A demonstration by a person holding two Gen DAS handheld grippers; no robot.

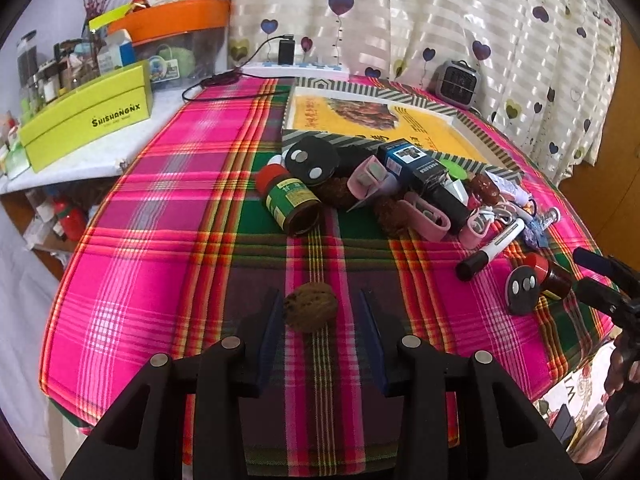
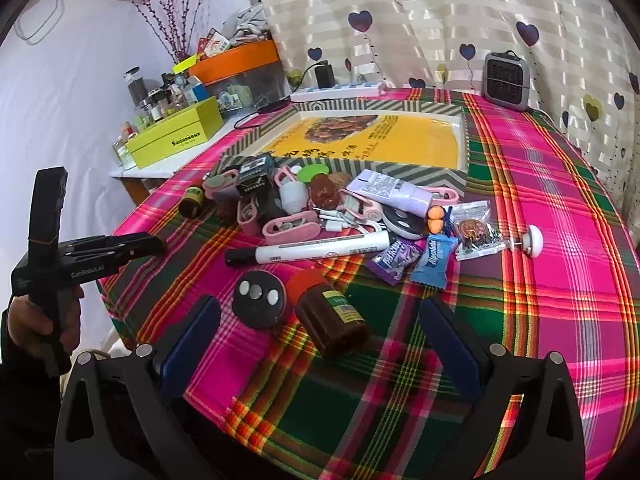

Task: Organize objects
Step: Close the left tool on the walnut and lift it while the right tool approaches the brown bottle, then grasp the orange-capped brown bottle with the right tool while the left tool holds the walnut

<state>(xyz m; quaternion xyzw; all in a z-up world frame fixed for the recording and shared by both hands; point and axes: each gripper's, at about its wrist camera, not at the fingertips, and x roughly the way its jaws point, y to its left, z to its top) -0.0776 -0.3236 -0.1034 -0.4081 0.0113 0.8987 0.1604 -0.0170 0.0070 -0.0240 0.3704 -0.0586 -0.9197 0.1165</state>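
A brown walnut [image 1: 311,307] lies on the plaid tablecloth [image 1: 160,240] between the fingers of my left gripper [image 1: 319,298]. That gripper is open, its blue pads standing clear on either side of the nut. My right gripper [image 2: 318,306] is wide open over a fallen brown bottle with a red cap [image 2: 332,320] and a black disc [image 2: 260,304]. Behind them a jumbled pile holds a white marker [image 2: 320,250], wrapped sweets [image 2: 434,258], pink clips and a green-labelled bottle [image 1: 292,204]. At the back sits a striped tray [image 2: 400,106] lined with a yellow sheet.
A lime-green box [image 1: 84,120] and an orange-lidded tub [image 1: 176,20] crowd a side shelf on the left. A power strip [image 1: 296,69] and a small grey heater [image 1: 458,82] stand by the curtain. The table's edge runs close in front of both grippers.
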